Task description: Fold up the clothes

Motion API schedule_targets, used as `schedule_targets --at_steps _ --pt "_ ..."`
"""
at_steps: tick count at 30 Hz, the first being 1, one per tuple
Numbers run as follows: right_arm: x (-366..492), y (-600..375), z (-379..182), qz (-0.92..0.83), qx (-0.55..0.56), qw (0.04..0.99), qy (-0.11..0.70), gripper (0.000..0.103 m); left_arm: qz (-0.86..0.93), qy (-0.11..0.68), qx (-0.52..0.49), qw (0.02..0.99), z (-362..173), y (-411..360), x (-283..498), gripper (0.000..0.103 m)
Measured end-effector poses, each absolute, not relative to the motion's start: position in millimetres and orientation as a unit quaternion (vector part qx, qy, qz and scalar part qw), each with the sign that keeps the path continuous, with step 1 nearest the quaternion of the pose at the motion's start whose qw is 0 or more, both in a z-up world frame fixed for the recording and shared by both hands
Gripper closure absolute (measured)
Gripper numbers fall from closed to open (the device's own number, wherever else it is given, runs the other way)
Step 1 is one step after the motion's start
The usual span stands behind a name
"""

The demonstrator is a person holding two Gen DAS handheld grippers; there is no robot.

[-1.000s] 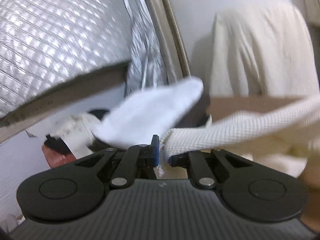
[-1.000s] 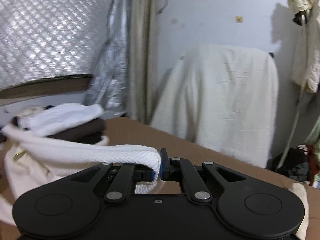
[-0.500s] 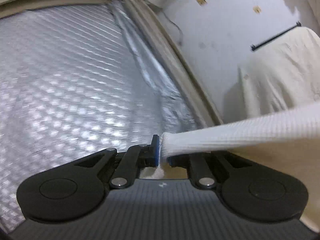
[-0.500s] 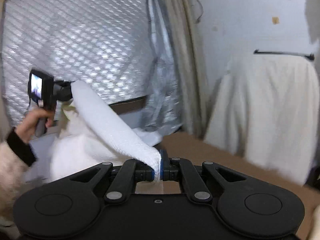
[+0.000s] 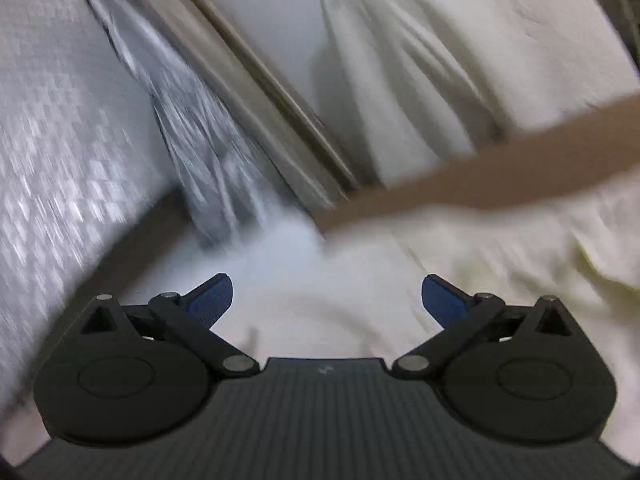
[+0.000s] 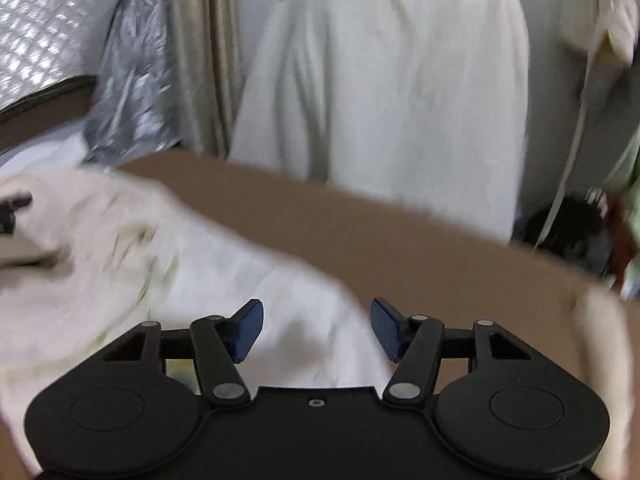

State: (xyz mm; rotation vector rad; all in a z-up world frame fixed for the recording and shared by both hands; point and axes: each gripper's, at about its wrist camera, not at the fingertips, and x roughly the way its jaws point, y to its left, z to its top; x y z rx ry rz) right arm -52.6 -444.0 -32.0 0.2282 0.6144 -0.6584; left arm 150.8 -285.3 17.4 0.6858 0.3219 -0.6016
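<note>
A white knitted garment (image 5: 500,248) lies spread on the brown table (image 5: 500,168), blurred by motion. In the right wrist view the garment (image 6: 224,280) covers the left half of the table (image 6: 420,240). My left gripper (image 5: 326,300) is open and empty just above the cloth. My right gripper (image 6: 316,330) is open and empty above the garment's right part. The other gripper's tip (image 6: 12,208) shows at the left edge of the right wrist view.
A silver quilted foil sheet (image 5: 60,120) and a beige curtain (image 6: 200,60) stand behind the table. A cream cloth (image 6: 380,72) drapes over something behind the table. Dark and coloured items (image 6: 580,236) lie at the far right.
Both grippers have let go of the garment's edge and opened. The garment, held up stretched between them before, now lies on the table. Both cameras have tipped downward.
</note>
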Motion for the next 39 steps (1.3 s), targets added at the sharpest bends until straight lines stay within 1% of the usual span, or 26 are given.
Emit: schedule_targets --at_steps 2,6,9,13,16,21,23,27,31,36,39 --pt "-71.5 -433.1 -55.9 -0.302 0.138 0.899 0.285 0.038 -0.293 0.208 0.308 0.881 -10.1 -252.2 146.1 0.000" --pt "-93.5 -420.2 -94.4 -0.289 0.246 0.894 0.239 0.038 -0.235 0.278 0.261 0.894 -41.7 -183.9 150.3 0.000" --pt "-92.8 -415.3 -107.4 -0.258 0.317 0.883 0.232 0.038 -0.191 0.303 0.246 0.901 -44.7 -145.1 169.5 0.000" --pt "-80.7 -383.9 -106.1 -0.235 0.323 0.890 0.218 0.038 -0.157 0.325 0.191 0.913 -30.6 -108.8 192.1 0.000" --pt "-71.5 -362.5 -114.8 -0.180 0.352 0.886 0.241 0.038 -0.184 0.356 0.136 0.906 -24.7 -90.4 207.4 0.000" --pt "-60.2 -318.3 -125.8 -0.115 0.346 0.884 0.292 0.038 -0.213 0.407 0.070 0.886 -34.3 -74.2 228.9 0.000" --pt "-59.8 -302.4 -124.0 -0.087 0.325 0.889 0.310 0.038 -0.224 0.426 0.043 0.876 -38.3 -67.8 237.4 0.000" --pt "-52.7 -276.9 -121.7 -0.027 0.253 0.899 0.357 0.038 -0.173 0.479 0.066 0.858 -58.1 -65.4 244.5 0.000" --pt "-34.8 -266.9 -138.4 -0.013 0.221 0.893 0.393 0.038 -0.176 0.495 0.051 0.849 -66.2 -63.6 250.0 0.000" --pt "-14.3 -269.0 -160.3 -0.013 0.262 0.883 0.389 0.038 -0.182 0.514 0.030 0.838 -75.6 -61.4 256.9 0.000" --pt "-6.5 -266.2 -166.9 -0.024 0.257 0.894 0.368 0.038 -0.185 0.522 0.020 0.832 -80.4 -60.1 260.3 0.000"
